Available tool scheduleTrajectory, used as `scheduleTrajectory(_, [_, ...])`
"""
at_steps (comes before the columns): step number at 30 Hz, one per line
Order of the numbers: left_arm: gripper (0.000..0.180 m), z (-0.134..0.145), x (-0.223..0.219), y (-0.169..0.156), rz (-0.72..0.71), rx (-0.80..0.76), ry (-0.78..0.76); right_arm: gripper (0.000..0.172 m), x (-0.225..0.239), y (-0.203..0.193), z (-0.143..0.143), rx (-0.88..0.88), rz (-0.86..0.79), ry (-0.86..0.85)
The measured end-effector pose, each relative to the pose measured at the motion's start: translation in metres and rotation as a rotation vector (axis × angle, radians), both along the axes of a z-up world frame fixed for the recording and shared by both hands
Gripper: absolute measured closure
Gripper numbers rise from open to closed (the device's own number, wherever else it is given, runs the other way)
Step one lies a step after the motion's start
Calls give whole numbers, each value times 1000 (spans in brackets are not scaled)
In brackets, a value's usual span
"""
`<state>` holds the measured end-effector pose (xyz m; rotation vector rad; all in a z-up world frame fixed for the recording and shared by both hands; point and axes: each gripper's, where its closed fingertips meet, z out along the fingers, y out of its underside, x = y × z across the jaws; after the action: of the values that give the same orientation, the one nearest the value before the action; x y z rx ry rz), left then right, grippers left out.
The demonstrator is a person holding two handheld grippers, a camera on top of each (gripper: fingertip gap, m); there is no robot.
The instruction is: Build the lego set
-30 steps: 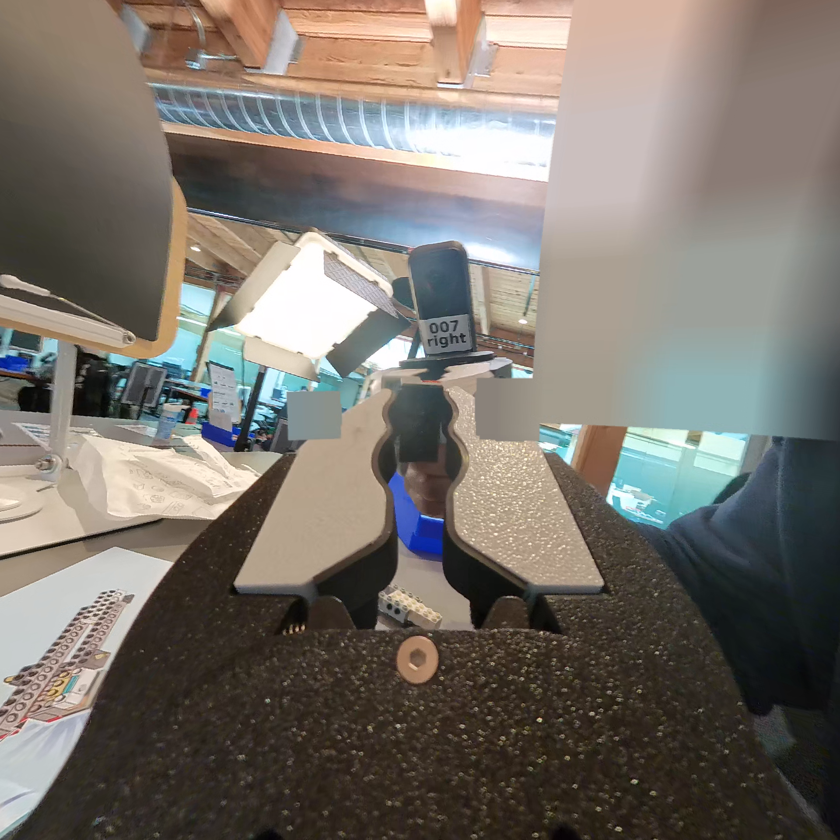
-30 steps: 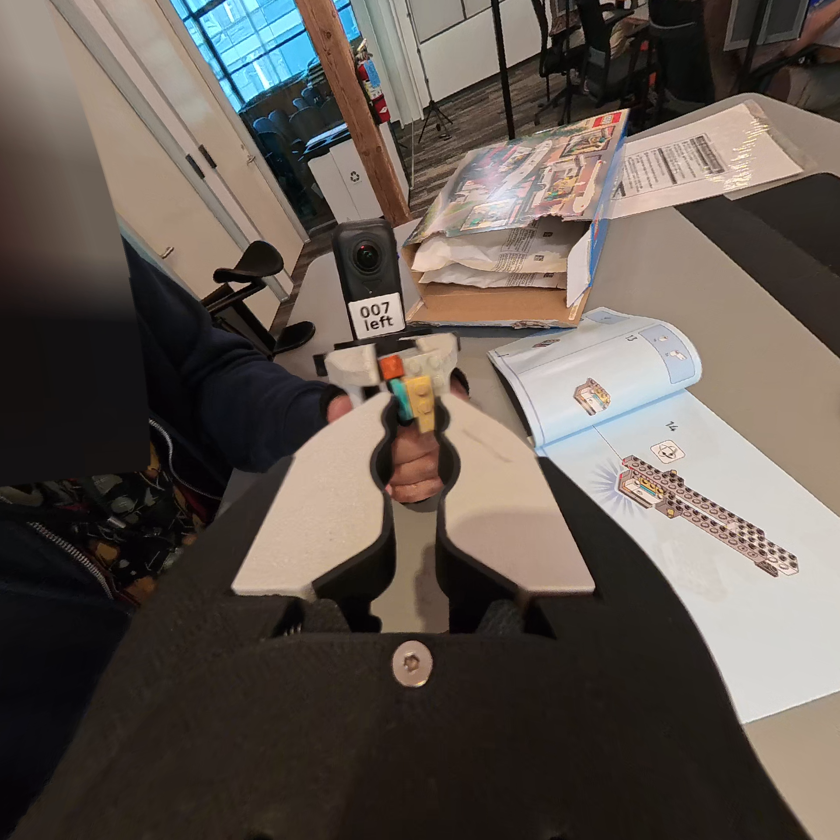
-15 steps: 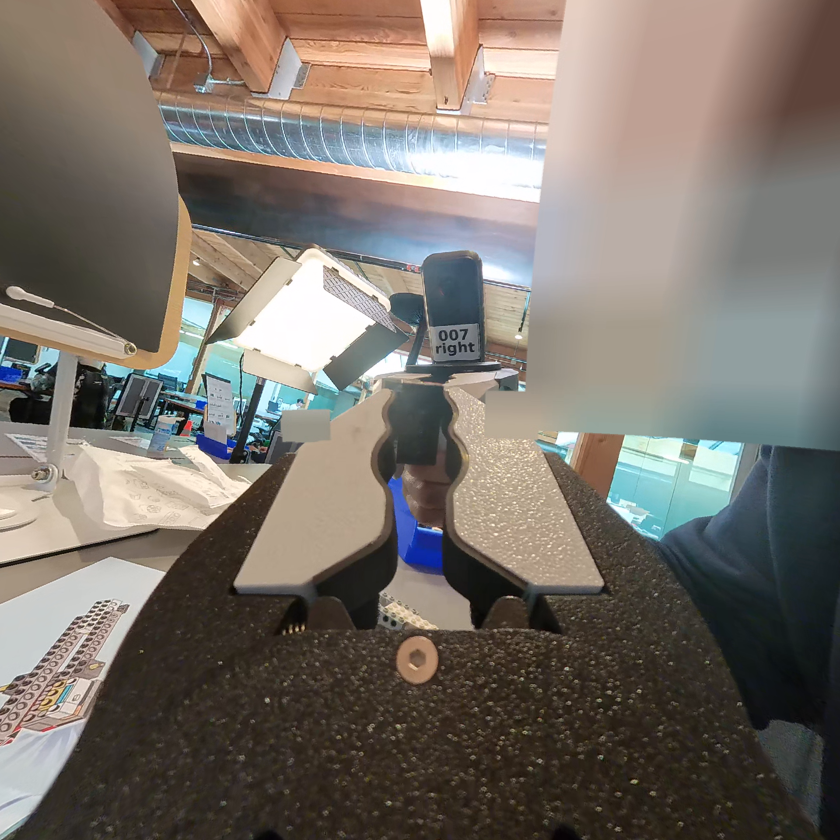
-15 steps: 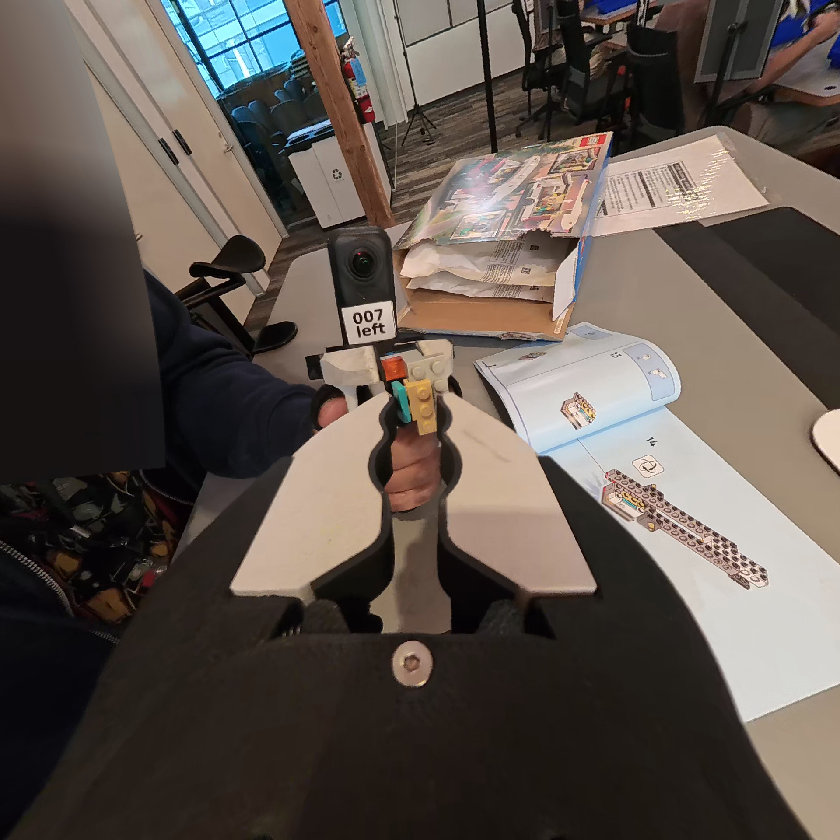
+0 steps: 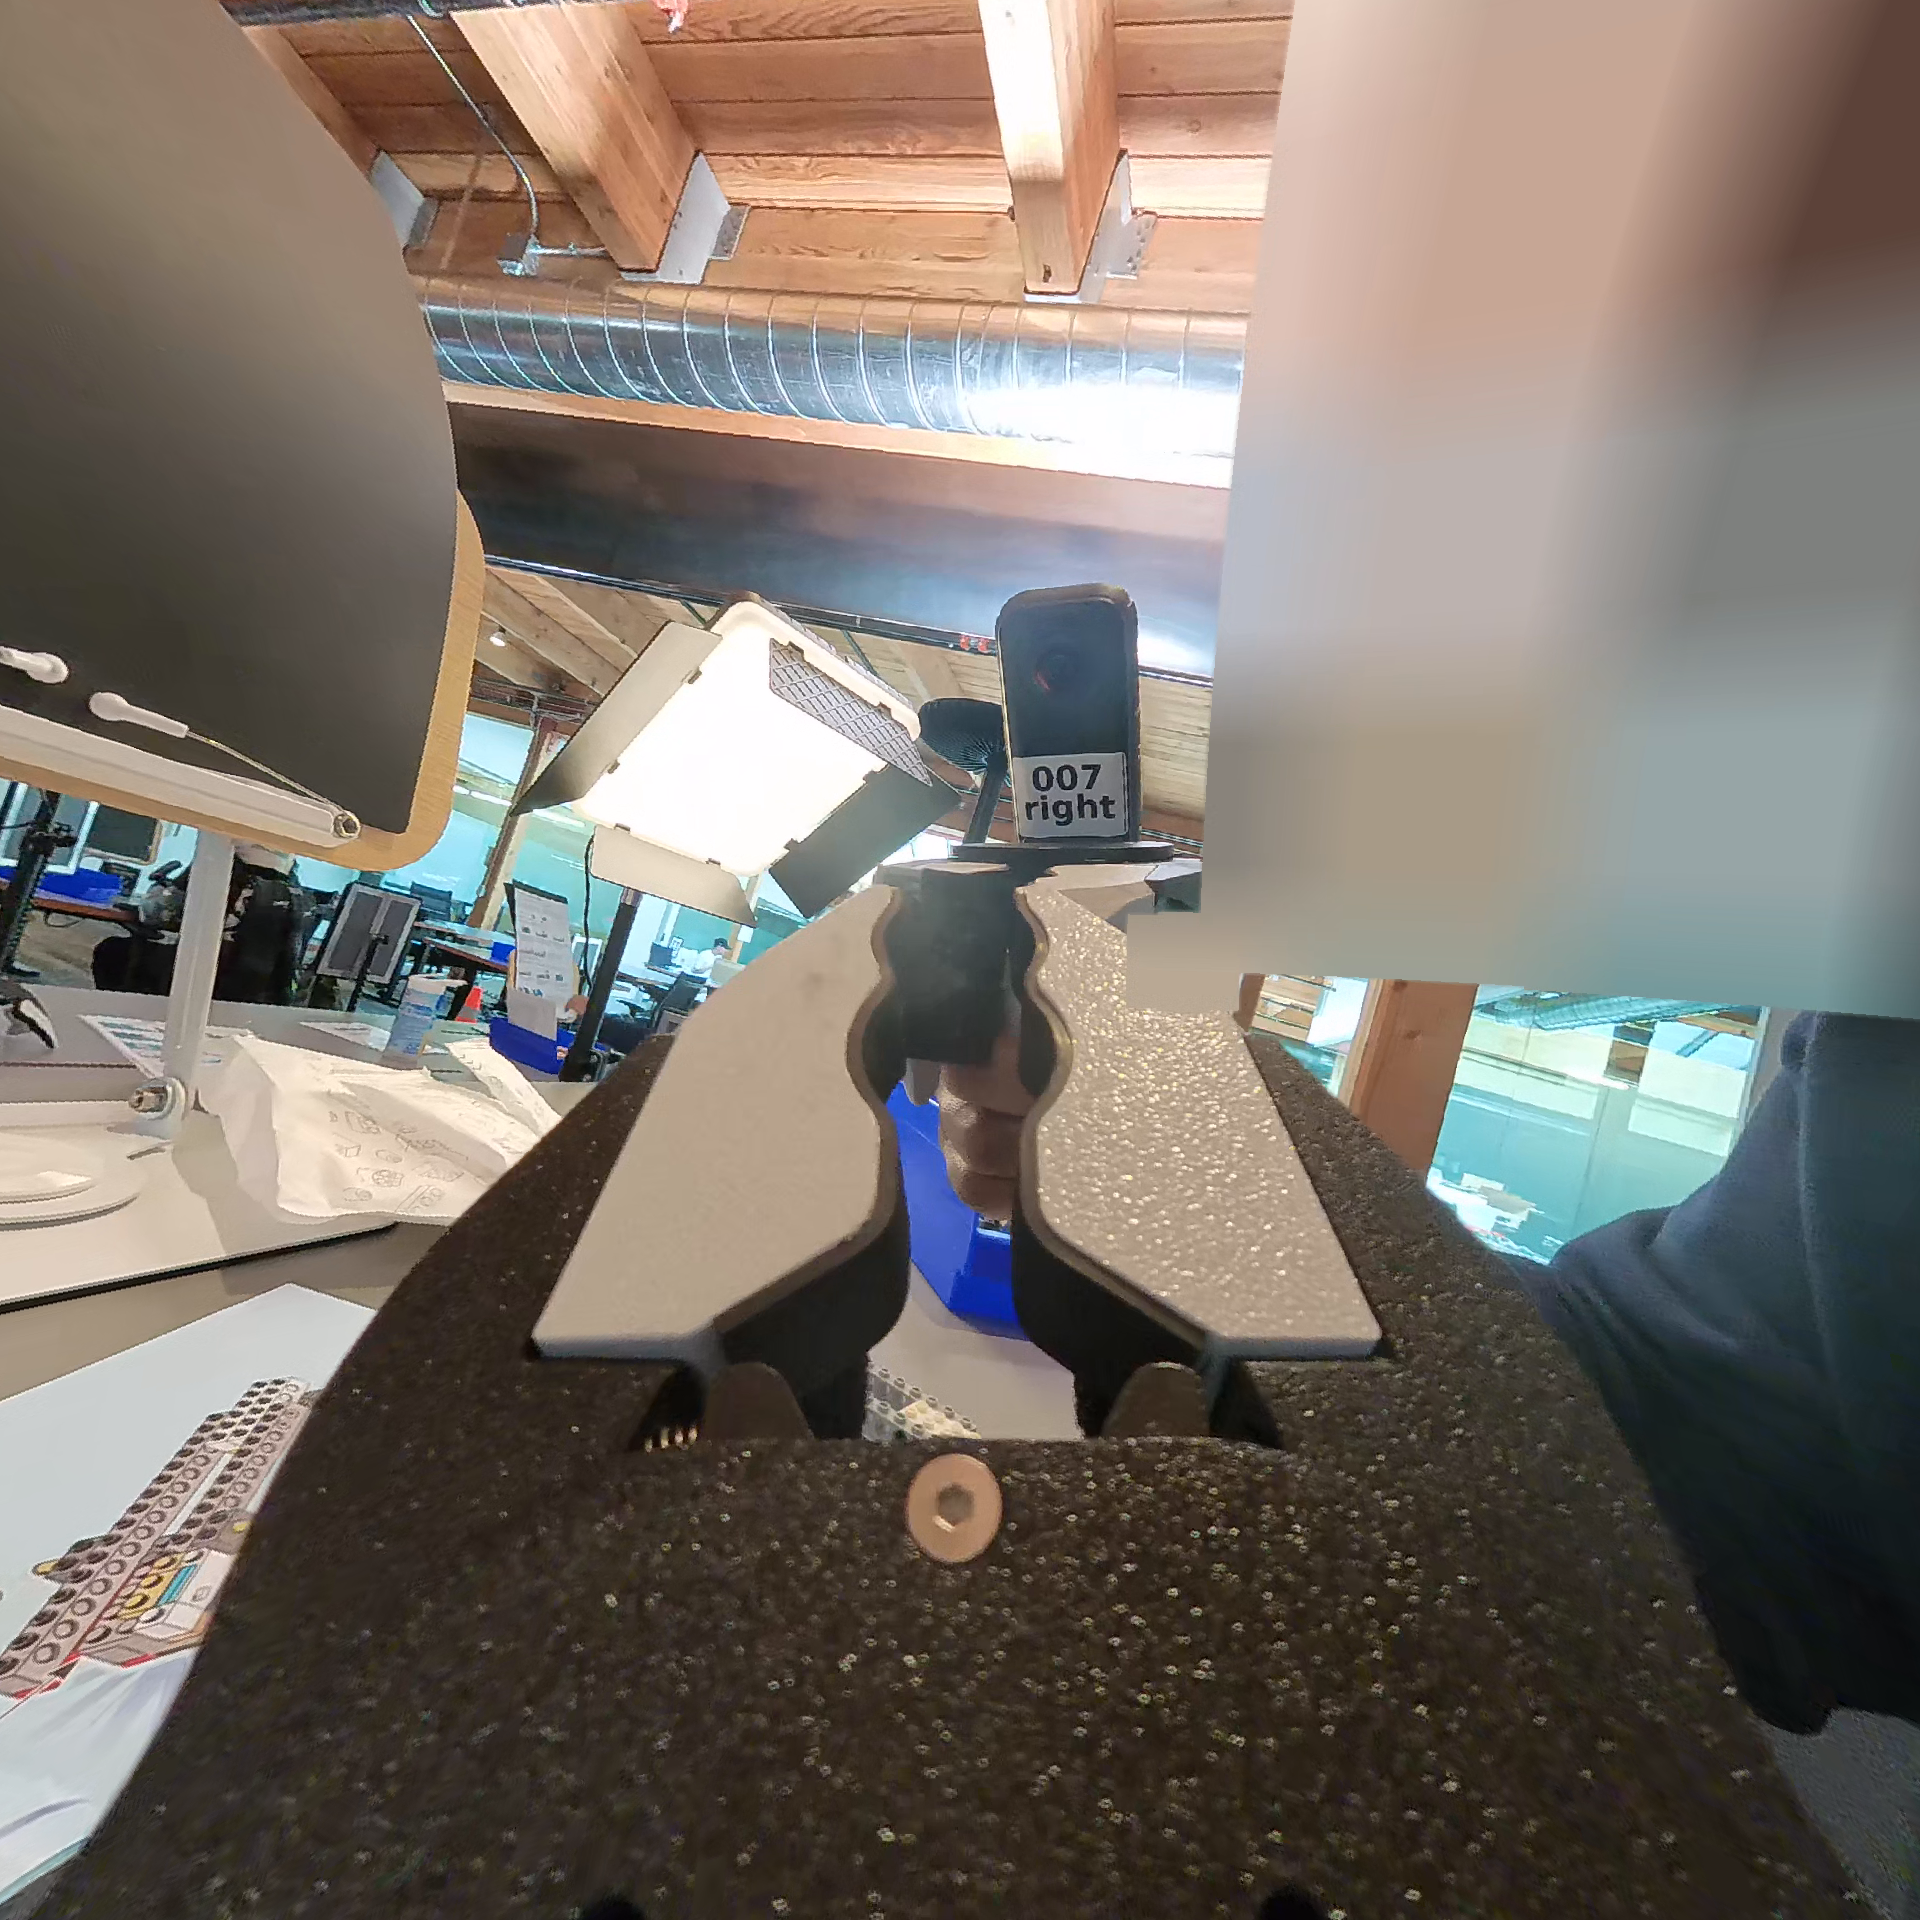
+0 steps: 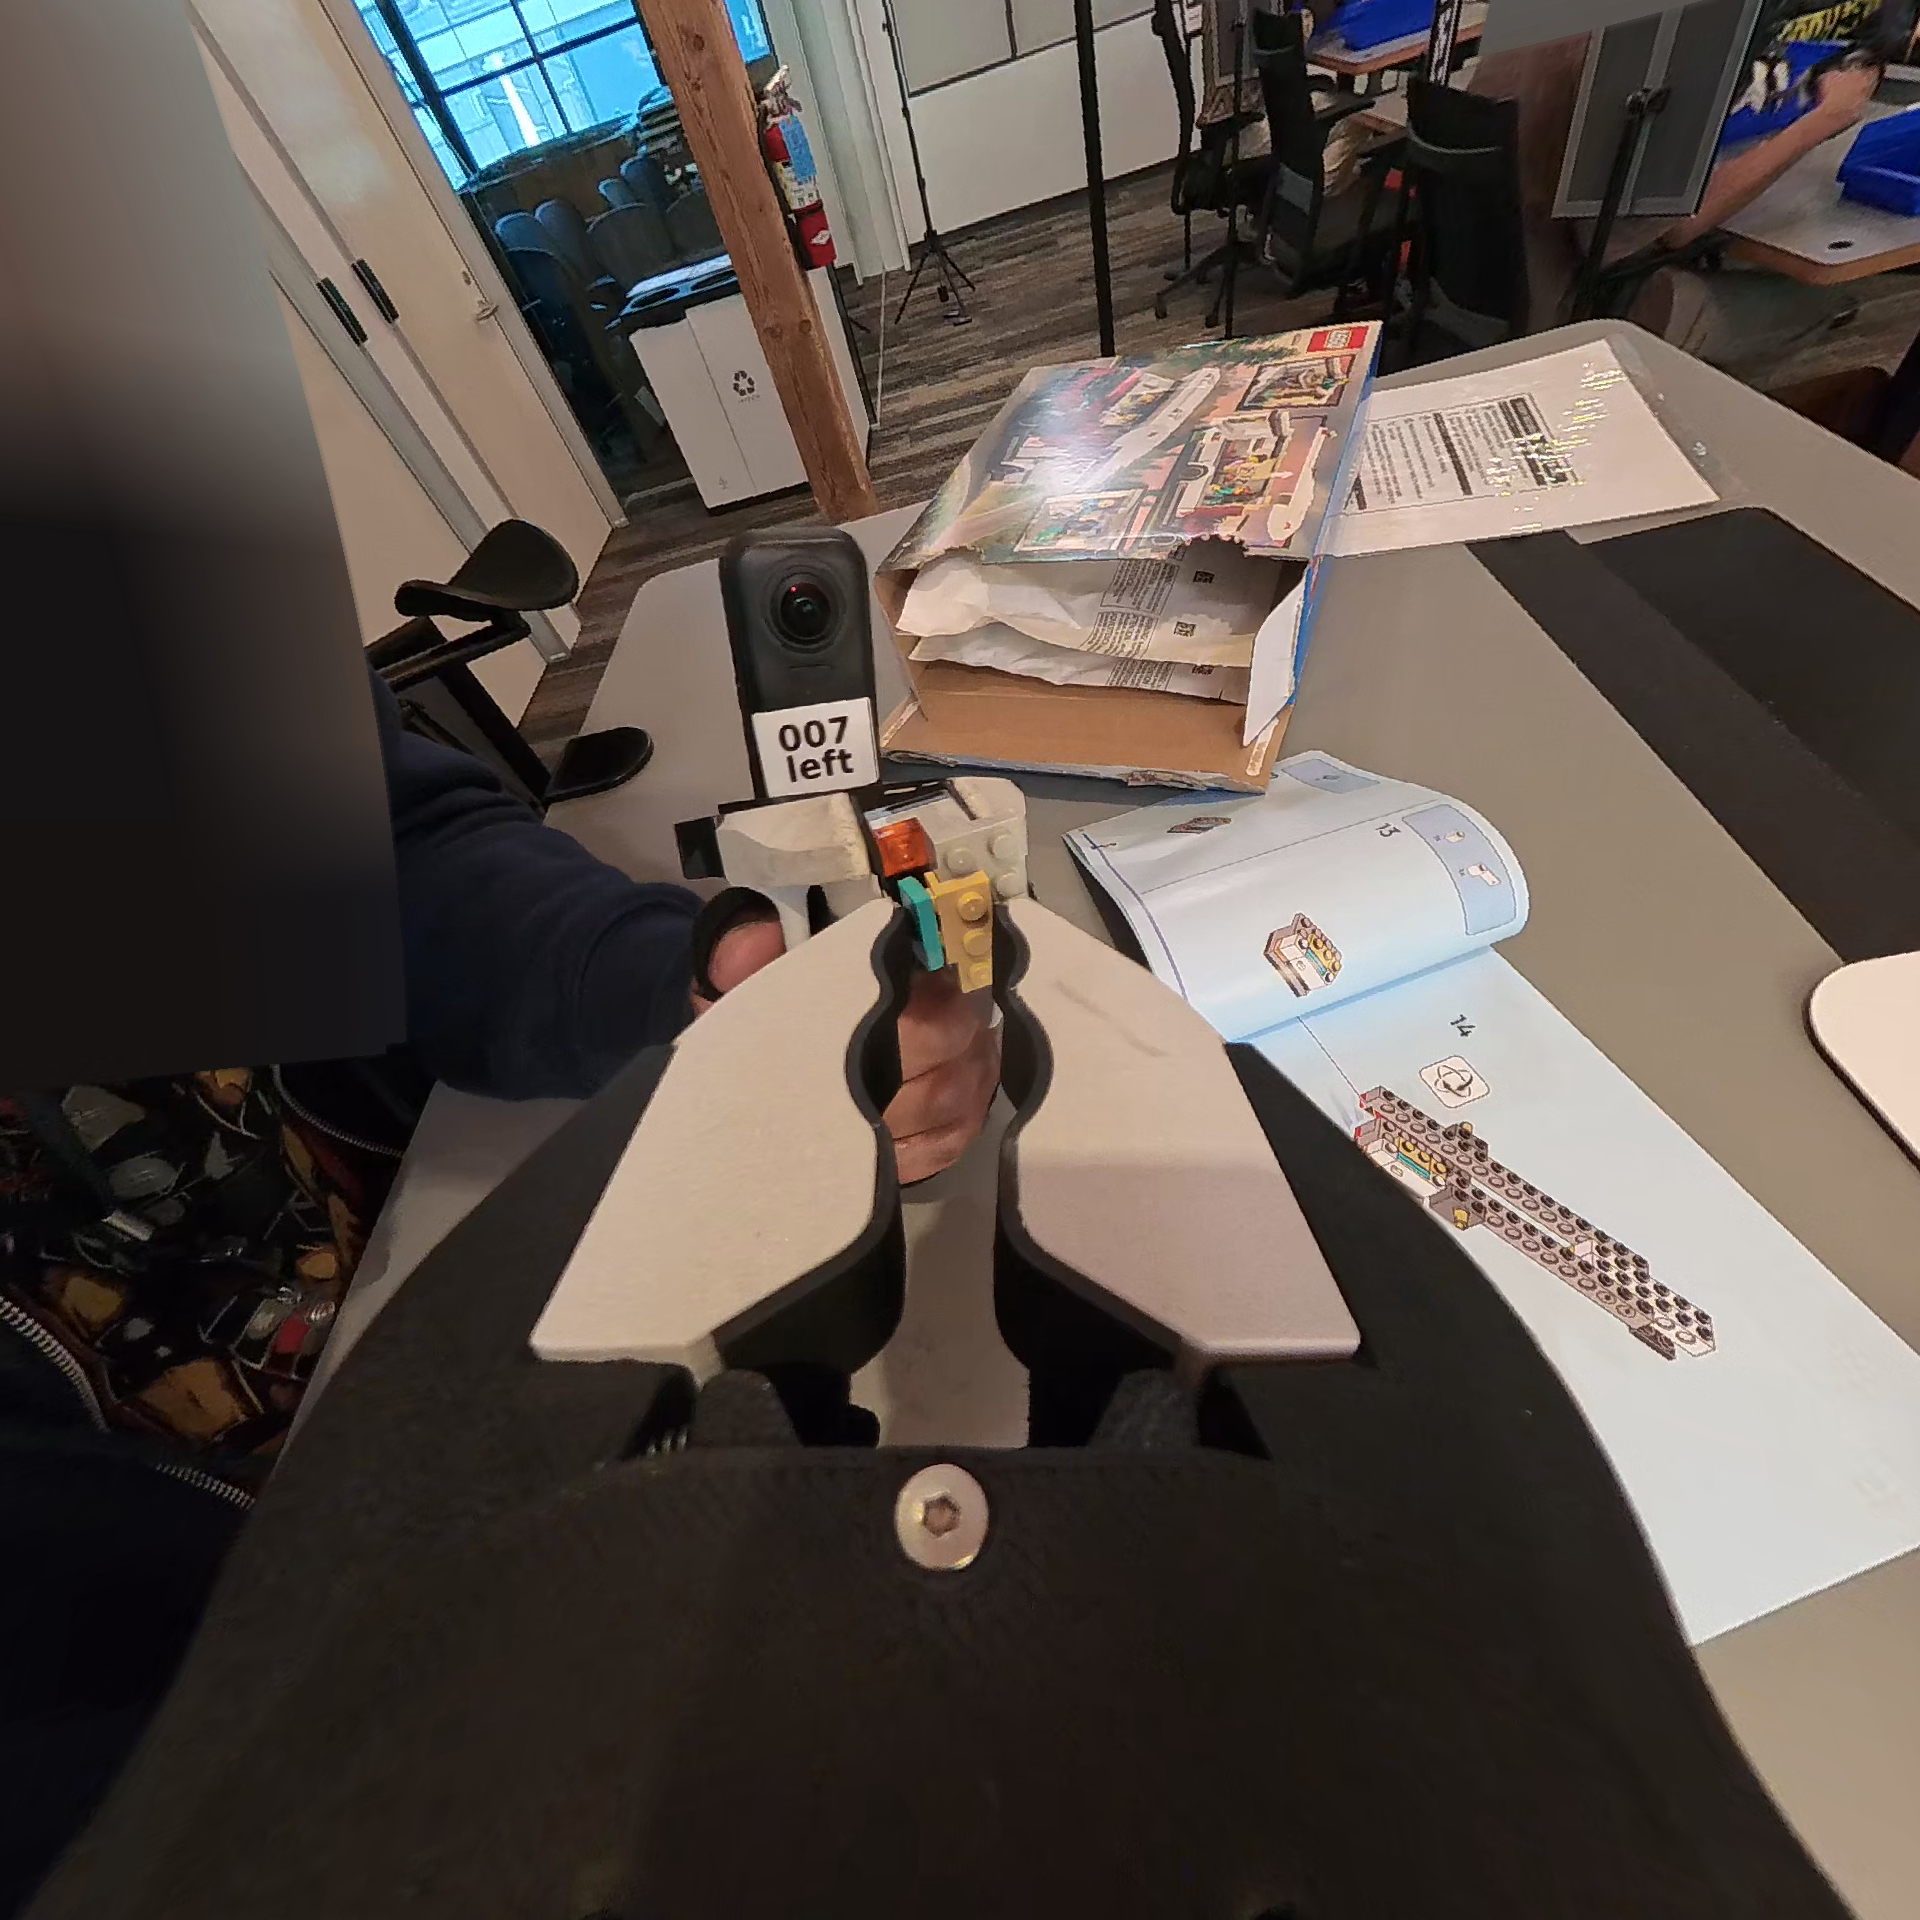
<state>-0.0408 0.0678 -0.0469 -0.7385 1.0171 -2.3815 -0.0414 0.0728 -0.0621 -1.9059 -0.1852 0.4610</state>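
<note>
Currently both claws meet tip to tip above the near-left part of the tabletop (image 6: 1455,675), well clear of its surface.

- Leftmost: a dark sleeve (image 6: 540,935) and a hand (image 6: 935,1091) carry the left claw (image 6: 904,847). It faces my right wrist camera head-on and is closed on a small brick build (image 6: 951,883). An orange piece (image 6: 900,847) and a grey brick (image 6: 982,847) sit between its pale fingers.
- Centre: the right claw (image 6: 940,920) is closed on the same build from the opposite side. A teal plate (image 6: 920,925) lies against one tip and a yellow plate (image 6: 968,925) against the other. The build spans both claws, each pinching its own end. I judge the opposed grip steadies one end while the other is pressed or aligned.
- From the left wrist camera the build is only a dark shape in shadow between the tips, so I read its colours from the other view.
- Right of centre: an opened box (image 6: 1122,582) lies at the far edge with paper bags spilling from its mouth.
- Further right: an instruction booklet (image 6: 1455,1039) lies flat and open beside the claws, probably kept there for easy viewing.
- Far-right corner: a printed sheet (image 6: 1507,447) sits beside a dark mat (image 6: 1766,675).
</note>
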Motion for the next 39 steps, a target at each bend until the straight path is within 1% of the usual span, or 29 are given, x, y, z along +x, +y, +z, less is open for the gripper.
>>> scheduleTrajectory(7, [162, 0, 0, 0, 63, 64, -19, 158, 0, 0, 1, -16, -3, 39])
scheduleTrajectory(13, [163, 0, -1, -3, 91, 105, -32, 158, -1, -2, -1, -28, 12, 61])
scheduleTrajectory(15, [163, 0, -1, -3, 84, 98, -31, 158, -1, -2, -1, -26, 13, 54])
scheduleTrajectory(17, [163, 0, 0, -2, 56, 68, -21, 158, -1, -1, -1, -22, 11, 54])
scheduleTrajectory(22, [163, -1, 2, 3, -68, -32, 8, 159, 2, 3, -4, -20, -21, 24])
scheduleTrajectory(25, [163, -1, 4, 12, -157, -134, 13, 159, 4, 9, -3, 2, -66, 14])
scheduleTrajectory(27, [164, -2, 7, 20, -184, -213, 26, 158, 6, 13, -6, -3, -92, 15])
scheduleTrajectory(29, [164, -2, 7, 24, -209, -269, 24, 147, 9, 17, -14, -30, -124, -14])
scheduleTrajectory(30, [164, -3, 8, 26, -211, -279, 30, 144, 10, 18, -15, -27, -134, -11])
scheduleTrajectory(35, [164, -2, 7, 30, -234, -315, 24, 141, 8, 22, -10, 8, -131, 44])
scheduleTrajectory(39, [164, -2, 6, 27, -244, -298, 21, 142, 7, 23, -5, 38, -126, 83])
